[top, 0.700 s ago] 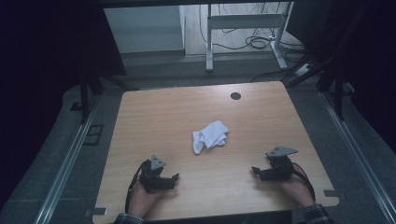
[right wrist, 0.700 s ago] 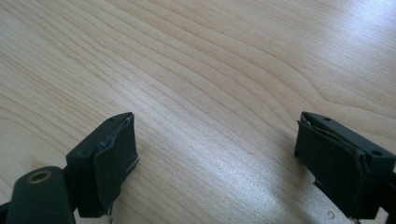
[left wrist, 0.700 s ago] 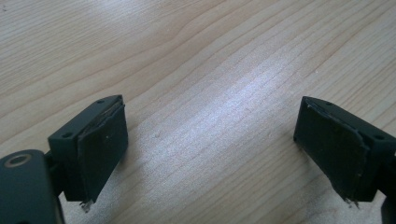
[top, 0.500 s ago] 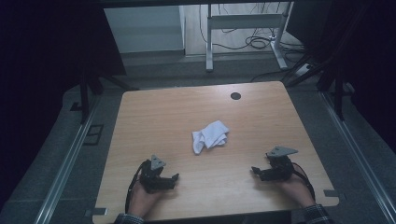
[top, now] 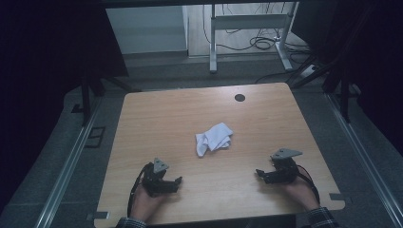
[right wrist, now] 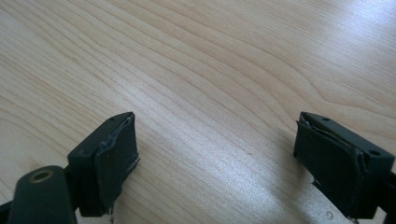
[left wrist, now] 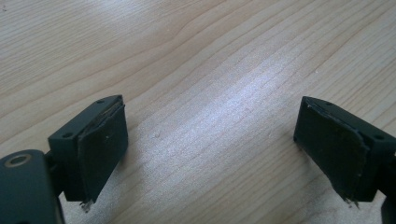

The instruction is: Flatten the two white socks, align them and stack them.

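Both claws wide and empty, left gripper (top: 177, 182), right gripper (top: 260, 174); best to come in low on the crumpled cloth (top: 214, 138), pinching its edges

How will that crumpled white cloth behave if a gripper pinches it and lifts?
The white cloth lies in soft folds, so it will probably droop and unfold when lifted. It looks thin, likely very light. Pushed across the table, it would likely bunch rather than slide whole.

A crumpled white cloth (top: 213, 138) lies on a pale wood-grain tabletop (top: 161, 118) marked by one round black hole (top: 240, 98). Each black tool (top: 175, 183) (top: 262, 174) carries a grey plate; a plaid cuff (top: 324, 217) shows nearby.
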{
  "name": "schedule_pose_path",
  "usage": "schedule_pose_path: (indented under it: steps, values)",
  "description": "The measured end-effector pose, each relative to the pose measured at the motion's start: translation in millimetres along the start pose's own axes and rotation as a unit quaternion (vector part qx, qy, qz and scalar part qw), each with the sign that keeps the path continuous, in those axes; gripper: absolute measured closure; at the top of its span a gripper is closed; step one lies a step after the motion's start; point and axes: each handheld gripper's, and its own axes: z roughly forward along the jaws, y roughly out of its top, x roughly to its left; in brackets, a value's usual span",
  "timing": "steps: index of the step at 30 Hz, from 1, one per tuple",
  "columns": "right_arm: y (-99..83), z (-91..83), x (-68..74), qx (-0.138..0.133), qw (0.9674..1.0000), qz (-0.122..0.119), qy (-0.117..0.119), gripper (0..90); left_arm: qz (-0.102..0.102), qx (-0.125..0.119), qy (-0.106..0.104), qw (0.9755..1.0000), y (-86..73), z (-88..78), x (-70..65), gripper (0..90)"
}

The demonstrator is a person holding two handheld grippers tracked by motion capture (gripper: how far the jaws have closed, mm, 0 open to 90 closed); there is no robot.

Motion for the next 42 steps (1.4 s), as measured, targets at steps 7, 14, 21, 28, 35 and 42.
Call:
schedule_pose_path:
  steps: [7,14,21,28,35,42]
  values:
    - [3.1,-0.5,-0.9,0.009,0.9999,0.005,-0.002,15.5,0.0,0.0,0.0,1.0,0.0,0.0,0.0,10.0]
    - [9.3,-2.5,-1.2,0.006,0.9995,0.031,0.006,15.4,0.0,0.0,0.0,1.0,0.0,0.0,0.0,9.9]
    - [21.9,-4.5,2.1,0.004,0.999,0.042,0.013,12.6,0.0,0.0,0.001,1.0,-0.1,0.1,-0.2,10.0]
    - [32.4,2.7,3.7,0.013,0.9993,0.033,0.014,19.2,-0.002,0.0,0.001,1.0,-0.1,0.0,-0.5,10.1]
    - [51.6,8.9,2.6,0.013,0.9994,0.029,0.014,29.9,-0.002,0.0,0.001,1.0,-0.1,0.0,-0.5,10.0]
    - [72.7,22.4,1.1,0.017,0.9996,0.011,0.018,37.7,-0.002,0.0,0.001,1.0,-0.2,0.0,-0.5,10.0]
